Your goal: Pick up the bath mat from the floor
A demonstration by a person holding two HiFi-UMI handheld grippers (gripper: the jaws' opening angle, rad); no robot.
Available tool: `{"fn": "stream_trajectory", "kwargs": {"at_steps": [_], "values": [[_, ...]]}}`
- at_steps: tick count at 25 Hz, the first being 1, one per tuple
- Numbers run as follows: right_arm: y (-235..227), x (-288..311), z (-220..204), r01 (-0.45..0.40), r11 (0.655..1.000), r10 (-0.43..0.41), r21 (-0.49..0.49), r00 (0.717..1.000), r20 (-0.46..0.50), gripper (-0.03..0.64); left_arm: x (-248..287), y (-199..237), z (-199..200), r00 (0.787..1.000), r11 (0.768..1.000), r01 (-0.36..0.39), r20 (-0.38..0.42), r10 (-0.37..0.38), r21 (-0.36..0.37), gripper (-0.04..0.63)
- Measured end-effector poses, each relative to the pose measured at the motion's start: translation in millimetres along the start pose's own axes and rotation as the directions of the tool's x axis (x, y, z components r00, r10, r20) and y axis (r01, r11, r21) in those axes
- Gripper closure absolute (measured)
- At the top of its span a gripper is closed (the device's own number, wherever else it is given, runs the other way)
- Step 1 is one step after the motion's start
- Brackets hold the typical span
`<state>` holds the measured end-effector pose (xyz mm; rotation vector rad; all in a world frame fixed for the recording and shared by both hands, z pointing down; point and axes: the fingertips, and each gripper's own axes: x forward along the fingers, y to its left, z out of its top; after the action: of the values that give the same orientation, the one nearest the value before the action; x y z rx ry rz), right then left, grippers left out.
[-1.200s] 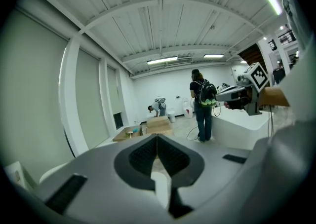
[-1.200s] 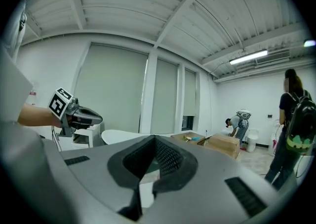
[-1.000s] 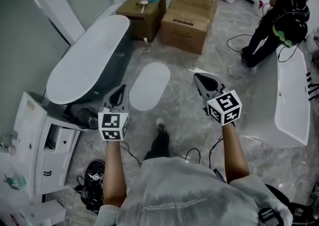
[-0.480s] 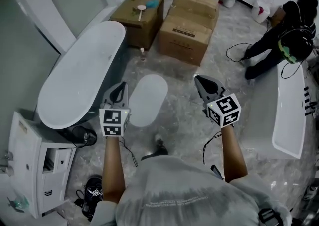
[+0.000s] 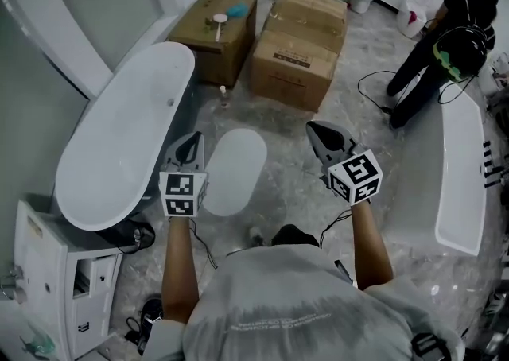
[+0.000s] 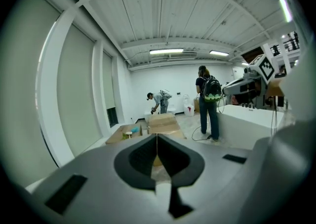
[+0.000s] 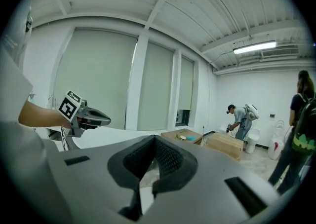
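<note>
Bathtub point(image 5: 119, 145) and boxes point(image 5: 294, 57) sit near the bath mat point(image 5: 231, 172); left claw point(image 5: 190, 142) and right claw point(image 5: 317, 130) hang clenched, empty.

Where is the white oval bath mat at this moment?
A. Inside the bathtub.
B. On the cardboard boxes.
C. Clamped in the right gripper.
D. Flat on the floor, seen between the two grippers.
D: the bath mat lies flat on the floor between the left gripper and the right gripper, both shut on nothing.

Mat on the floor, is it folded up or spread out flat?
Spread out flat. The mat shows as one smooth white oval on the floor, with no fold or curled edge visible.
</note>
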<state>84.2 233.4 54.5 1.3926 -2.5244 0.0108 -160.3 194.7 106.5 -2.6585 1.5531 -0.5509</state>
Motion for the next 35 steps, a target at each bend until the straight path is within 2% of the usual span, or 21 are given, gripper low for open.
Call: {"fn": "stream_trajectory", "kwargs": {"at_steps": [6,10,13,15,18,22,27,30,35], "values": [[-14,20,-3,0.011,1.000,-0.011,-0.021,1.000,-0.014,0.603,23,2,5,1.000,1.000,0.023,-0.001,-0.023,-0.005,0.577],[-24,38,-7,-0.015,1.000,0.015,-0.007,1.000,-0.015,0.603,43,8,0,1.000,1.000,0.006,-0.005,-0.007,-0.030,0.577],[-39,54,-13,-0.031,1.000,0.031,0.002,0.998,-0.046,0.603,63,13,0,1.000,0.998,-0.002,-0.013,0.001,-0.069,0.578],[-50,66,-18,-0.041,0.999,0.041,-0.005,0.997,-0.071,0.603,76,12,0,1.000,0.998,0.016,-0.020,-0.018,-0.066,0.578],[-71,89,-28,-0.045,0.999,0.044,-0.004,0.995,-0.089,0.603,102,13,-5,0.998,0.998,0.039,-0.043,-0.042,-0.058,0.578],[-103,127,-42,-0.057,0.998,0.060,0.034,0.994,-0.094,0.603,145,21,-17,0.996,0.990,0.037,-0.078,-0.048,-0.133,0.578],[-148,189,-59,-0.077,0.996,0.082,0.053,0.990,-0.111,0.603,208,31,-31,0.988,0.992,0.030,-0.145,-0.048,-0.124,0.578],[-167,230,-75,-0.127,0.991,0.130,0.032,0.982,-0.135,0.603,247,42,-41,0.983,0.991,0.022,-0.175,-0.045,-0.133,0.578],[-191,295,-120,-0.233,0.972,0.237,0.043,0.946,-0.220,0.603,313,61,-70,0.966,0.992,-0.006,-0.258,-0.028,-0.128,0.578]]}}
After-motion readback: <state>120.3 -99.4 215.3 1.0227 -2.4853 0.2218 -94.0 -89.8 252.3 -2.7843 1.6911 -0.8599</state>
